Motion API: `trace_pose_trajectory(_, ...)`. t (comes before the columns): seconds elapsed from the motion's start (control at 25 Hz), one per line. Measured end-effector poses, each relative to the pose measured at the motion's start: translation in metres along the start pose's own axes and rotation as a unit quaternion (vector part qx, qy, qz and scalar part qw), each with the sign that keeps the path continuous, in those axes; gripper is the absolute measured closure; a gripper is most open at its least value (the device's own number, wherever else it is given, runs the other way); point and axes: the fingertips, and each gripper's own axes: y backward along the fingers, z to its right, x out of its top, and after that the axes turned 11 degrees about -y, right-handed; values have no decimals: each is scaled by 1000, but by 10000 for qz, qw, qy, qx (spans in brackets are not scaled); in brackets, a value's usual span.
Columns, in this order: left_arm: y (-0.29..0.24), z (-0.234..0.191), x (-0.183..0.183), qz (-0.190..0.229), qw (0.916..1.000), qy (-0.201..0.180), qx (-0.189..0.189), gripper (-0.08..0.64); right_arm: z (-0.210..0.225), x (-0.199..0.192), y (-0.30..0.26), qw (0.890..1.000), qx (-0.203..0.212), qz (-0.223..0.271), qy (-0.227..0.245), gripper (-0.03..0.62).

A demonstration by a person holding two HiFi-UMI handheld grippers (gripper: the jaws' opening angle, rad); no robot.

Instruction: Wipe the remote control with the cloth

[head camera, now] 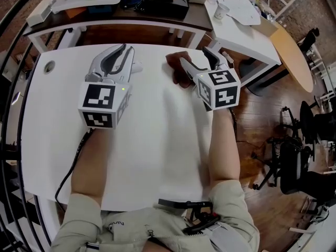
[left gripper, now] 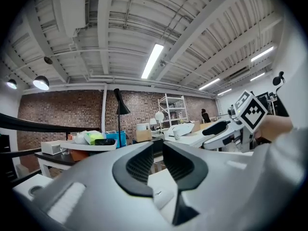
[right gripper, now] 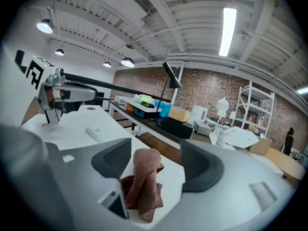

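The right gripper [head camera: 195,56] has its jaws wide astride the crumpled brown cloth [right gripper: 144,177], loose on the white tabletop [head camera: 157,151] at upper centre, probably poised to grasp it. The slim white remote control [right gripper: 98,134] lies free just right of the left gripper [head camera: 125,49], whose empty jaws are nearly together.

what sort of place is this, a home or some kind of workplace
Probably a workplace, something like a loft office or lab: there's a bare brick wall, a strip light on an exposed beamed ceiling, and a metal shelving rack.
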Motion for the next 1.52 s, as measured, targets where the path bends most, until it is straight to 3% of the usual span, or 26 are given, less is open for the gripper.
trace_pose_trajectory(0.12, 13, 2, 17, 120, 9999, 12, -36, 476, -8, 19, 27, 9990, -92, 448, -7, 292)
trace_pose_trajectory(0.32, 52, 7, 52, 464, 9989, 36, -21, 456, -32, 39, 86, 9930, -219, 1159, -46, 467)
trace_pose_trajectory(0.48, 95, 9, 72, 718, 9973, 55, 117, 456, -58, 45, 131, 9885, -281, 1480, 107, 533)
trace_pose_trajectory(0.72, 155, 24, 88, 929, 9954, 41, 209, 468, -91, 42, 200, 9808, -382, 1910, 30, 581)
trace_pose_trajectory(0.96, 199, 49, 91, 1066, 9941, -43, 215, 493, -122, 36, 248, 9766, -445, 2101, 64, 588)
trace_pose_trajectory(1.12, 217, 64, 85, 948, 9947, 285, 266, 524, -137, 31, 263, 9764, -447, 2110, 72, 588)
trace_pose_trajectory(1.24, 227, 78, 69, 906, 9950, 291, 288, 555, -145, 16, 264, 9751, -372, 2184, 65, 588)
trace_pose_trajectory(1.52, 246, 110, 14, 499, 9971, 572, 90, 556, -166, -53, 246, 9880, -190, 1519, -203, 588)
